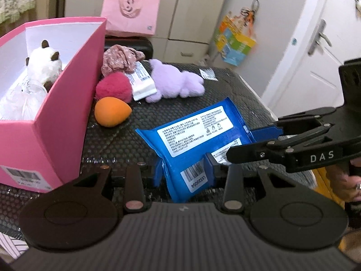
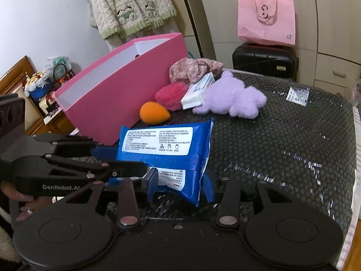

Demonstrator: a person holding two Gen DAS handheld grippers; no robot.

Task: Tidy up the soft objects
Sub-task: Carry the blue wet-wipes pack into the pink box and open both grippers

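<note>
A blue wipes pack (image 1: pixel 191 140) lies on the dark mat, held at once by both grippers. My left gripper (image 1: pixel 185 171) is shut on its near end; my right gripper (image 2: pixel 180 185) is shut on its other end (image 2: pixel 167 149). Each gripper shows in the other's view: the right gripper (image 1: pixel 266 140), the left gripper (image 2: pixel 126 160). The pink box (image 1: pixel 67 103) holds a white plush cat (image 1: pixel 44 65). Beside the box lie an orange sponge (image 1: pixel 111 111), a red puff (image 1: pixel 115 88), a white tube (image 1: pixel 141 79), a purple plush (image 1: pixel 173 82) and a floral cloth (image 1: pixel 119 57).
A small white sachet (image 2: pixel 297 96) lies far right on the mat (image 2: pixel 282 146). A black suitcase (image 2: pixel 264 59) with a pink paper bag (image 2: pixel 266 20) stands behind. A door (image 1: pixel 315 52) and a hanging colourful toy (image 1: pixel 237 43) are at the right.
</note>
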